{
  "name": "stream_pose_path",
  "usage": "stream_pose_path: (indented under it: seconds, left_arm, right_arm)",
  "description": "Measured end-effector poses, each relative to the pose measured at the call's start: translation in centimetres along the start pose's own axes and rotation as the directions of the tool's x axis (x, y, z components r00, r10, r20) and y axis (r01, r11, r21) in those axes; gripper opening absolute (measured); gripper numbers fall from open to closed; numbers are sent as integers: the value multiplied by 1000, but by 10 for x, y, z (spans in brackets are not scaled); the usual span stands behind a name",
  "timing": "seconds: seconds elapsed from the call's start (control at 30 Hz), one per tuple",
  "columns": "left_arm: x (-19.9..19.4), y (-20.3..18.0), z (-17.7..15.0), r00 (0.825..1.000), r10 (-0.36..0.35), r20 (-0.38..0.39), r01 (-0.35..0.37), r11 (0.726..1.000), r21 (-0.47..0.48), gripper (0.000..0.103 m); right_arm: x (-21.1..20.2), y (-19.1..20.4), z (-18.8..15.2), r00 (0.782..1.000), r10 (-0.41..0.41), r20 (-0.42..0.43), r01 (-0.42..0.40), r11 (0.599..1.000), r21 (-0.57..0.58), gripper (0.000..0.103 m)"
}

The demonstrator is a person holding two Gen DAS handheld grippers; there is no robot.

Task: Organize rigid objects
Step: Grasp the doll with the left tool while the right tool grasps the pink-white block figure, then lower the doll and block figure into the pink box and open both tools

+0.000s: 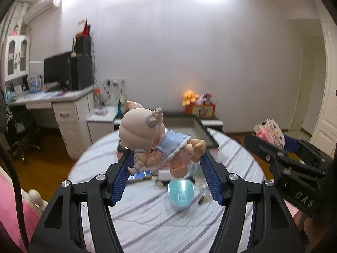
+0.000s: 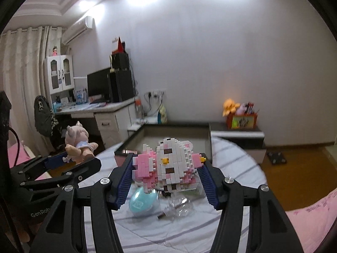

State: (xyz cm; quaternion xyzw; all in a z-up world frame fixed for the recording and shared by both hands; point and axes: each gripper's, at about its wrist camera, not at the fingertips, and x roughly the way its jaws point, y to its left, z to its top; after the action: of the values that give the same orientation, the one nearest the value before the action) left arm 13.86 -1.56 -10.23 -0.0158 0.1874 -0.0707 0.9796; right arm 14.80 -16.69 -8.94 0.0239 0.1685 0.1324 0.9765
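Your left gripper (image 1: 166, 160) is raised, angled slightly downward, blue pads clamped on both sides of a doll figurine (image 1: 157, 139). Your right gripper (image 2: 167, 169), alongside at similar height and tilt, pinches a pink-and-white brick-built figure (image 2: 168, 165) between its pads.

At the right edge of the left wrist view we read "DAS" on the black body of the right gripper (image 1: 271, 145). At lower left of the right wrist view, "GenRob" stands on the left gripper (image 2: 69, 160), cut off there.
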Motion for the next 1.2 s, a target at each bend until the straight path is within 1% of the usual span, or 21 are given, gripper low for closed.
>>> stream_pose_path:
  seconds: [0.17, 0.4, 0.53, 0.67, 0.93, 1.03, 1.2]
  left_arm:
    - [-35, -5, 15, 995, 32, 94, -34, 999, 18, 66]
    - [-69, -10, 27, 982, 61, 180, -67, 997, 30, 66]
    - [-81, -13, 32, 975, 74, 208, -83, 996, 32, 66]
    - [-84, -13, 36, 970, 93, 227, -102, 994, 31, 66]
    - [-67, -10, 41, 970, 99, 222, -110, 993, 37, 66]
    - [-50, -9, 42, 977, 84, 197, -95, 995, 43, 66]
    - [5, 1, 55, 988, 62, 139, -69, 997, 46, 66]
  right_arm:
    - [-27, 17, 16, 998, 6, 68, -4, 1000, -30, 60]
    - [-57, 33, 32, 989, -10, 146, 19, 998, -66, 60]
    - [-69, 40, 37, 984, -12, 176, 27, 996, -82, 60]
    - [-74, 45, 41, 981, -10, 193, 28, 995, -93, 60]
    - [-64, 43, 43, 982, -6, 189, 25, 995, -97, 60]
    - [-51, 38, 43, 985, -9, 175, 26, 995, -95, 60]
    - [-13, 29, 49, 991, -12, 136, 25, 995, -93, 60]
